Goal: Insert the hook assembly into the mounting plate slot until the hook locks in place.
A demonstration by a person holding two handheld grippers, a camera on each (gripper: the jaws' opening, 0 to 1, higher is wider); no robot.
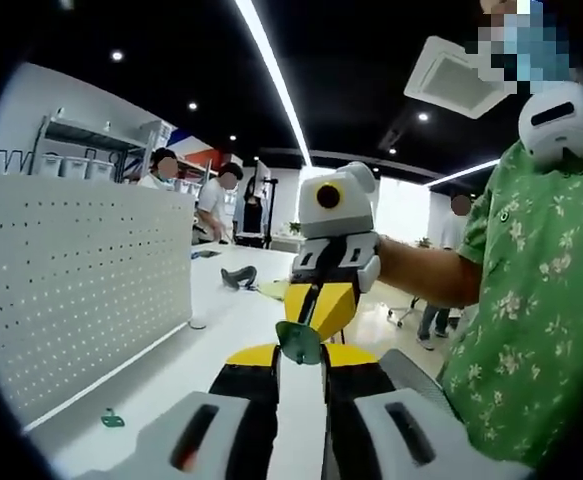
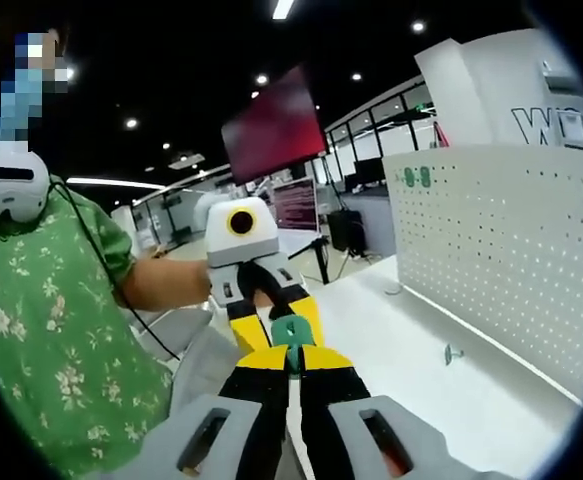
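Observation:
A small green hook piece (image 1: pixel 299 342) hangs above the white table, between two grippers that meet tip to tip. In the left gripper view my left gripper (image 1: pixel 300 357) is shut on its near edge, and my right gripper (image 1: pixel 319 312) comes down onto it from the far side, held by a person's hand. In the right gripper view my right gripper (image 2: pixel 293 360) is shut on the stem of the green piece (image 2: pixel 291 333), with the left gripper (image 2: pixel 273 318) opposite. A white perforated mounting plate (image 1: pixel 81 290) (image 2: pixel 501 250) stands upright along the table.
A second small green part (image 1: pixel 112 420) lies on the table by the plate's foot, and a small hook (image 2: pixel 453 352) stands near the plate. Two green pieces (image 2: pixel 416 177) sit at the plate's top corner. A person in a green shirt (image 1: pixel 541 320) stands close. Other people sit behind.

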